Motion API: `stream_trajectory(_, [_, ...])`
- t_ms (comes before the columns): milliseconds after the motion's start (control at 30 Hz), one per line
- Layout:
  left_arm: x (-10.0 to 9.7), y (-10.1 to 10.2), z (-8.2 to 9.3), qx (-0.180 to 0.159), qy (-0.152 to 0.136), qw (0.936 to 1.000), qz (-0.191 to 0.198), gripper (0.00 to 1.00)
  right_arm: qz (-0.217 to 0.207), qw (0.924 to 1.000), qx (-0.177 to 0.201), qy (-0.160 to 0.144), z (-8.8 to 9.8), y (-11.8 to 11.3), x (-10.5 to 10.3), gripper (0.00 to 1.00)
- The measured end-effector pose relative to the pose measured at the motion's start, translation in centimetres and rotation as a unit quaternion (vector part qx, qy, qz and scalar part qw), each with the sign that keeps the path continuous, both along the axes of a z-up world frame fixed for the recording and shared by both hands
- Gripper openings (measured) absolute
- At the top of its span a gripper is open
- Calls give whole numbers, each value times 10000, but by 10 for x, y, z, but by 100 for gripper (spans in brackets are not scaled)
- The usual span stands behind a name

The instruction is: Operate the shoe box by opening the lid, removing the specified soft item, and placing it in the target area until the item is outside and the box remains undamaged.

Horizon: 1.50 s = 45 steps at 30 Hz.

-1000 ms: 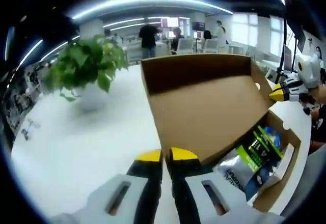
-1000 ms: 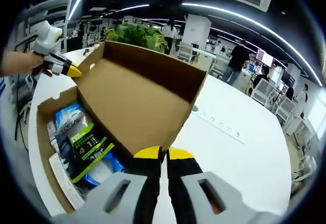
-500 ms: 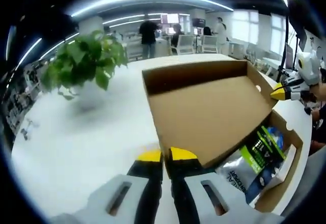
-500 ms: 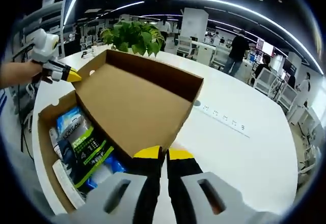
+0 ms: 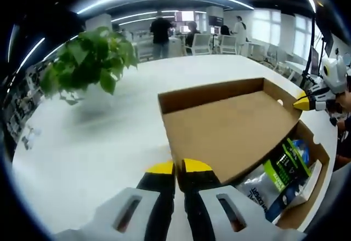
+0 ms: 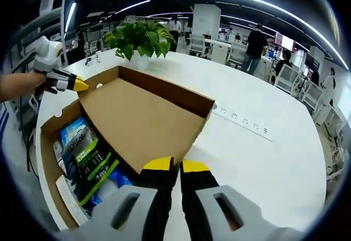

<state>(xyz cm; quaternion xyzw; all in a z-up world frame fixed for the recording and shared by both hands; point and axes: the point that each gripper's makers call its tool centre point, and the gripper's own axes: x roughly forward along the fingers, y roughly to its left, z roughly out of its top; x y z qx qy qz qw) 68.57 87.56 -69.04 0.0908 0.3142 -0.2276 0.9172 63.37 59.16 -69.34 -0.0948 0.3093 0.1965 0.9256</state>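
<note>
Between left gripper (image 5: 179,168) jaws: lid (image 5: 230,128) corner pinched, soft packets (image 5: 279,172) right of jaws in box | right gripper (image 6: 175,166) jaws: nipped on lid's other corner, packets left | tip: swing both evenly, don't crease hinge, lid near flat on worktop (image 6: 263,159)

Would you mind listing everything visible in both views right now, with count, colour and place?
shoe box: one, brown cardboard, on the table edge, open.
lid: one, brown, folded back, a corner clamped by each gripper.
packets: several, green, black, blue, inside the box.
potted plant: one, green, on the table behind the box.
power strip: one, white, on the table beyond the lid.
table: one, white.
people: several, in the background.
left gripper: yellow tips, shut on the lid.
right gripper: yellow tips, shut on the lid.
</note>
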Motion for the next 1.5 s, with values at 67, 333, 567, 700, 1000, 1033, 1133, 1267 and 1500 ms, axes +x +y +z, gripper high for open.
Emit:
stream_trajectory(67, [3, 0, -4, 14, 37, 10000, 24, 1, -13, 10000, 15, 49, -2, 0, 1, 3])
stream_trajectory(333, [5, 0, -9, 1, 203, 9997, 160, 1, -179, 9995, 159, 181, -8, 0, 3, 4])
stream_trajectory(567, [5, 0, -13, 69, 319, 9992, 217, 2, -313, 9989, 284, 221, -9, -1, 4, 5])
stream_trajectory(700, [4, 0, -13, 148, 276, 9994, 165, 3, -191, 9995, 228, 100, -7, -1, 3, 7])
stream_trajectory(1000, [-12, -1, 1, 128, 204, 9997, 82, 13, -18, 9993, 231, -280, 14, 3, -9, 13])
stream_trajectory(1033, [-13, -1, 2, 133, 194, 9997, 77, 14, 7, 9992, 261, -317, 18, 5, -11, 11])
stream_trajectory(1133, [-21, 0, 9, 159, 126, 9998, 44, 18, 112, 9981, 359, -478, 33, 12, -15, 11])
stream_trajectory(1267, [-33, -1, 22, 148, -10, 9999, -7, 19, 382, 9974, 437, -436, 40, 28, -27, 10])
stream_trajectory(1500, [-56, -14, 35, 38, -85, 9998, -202, 21, 837, 9960, 292, -114, 24, 55, -46, 13])
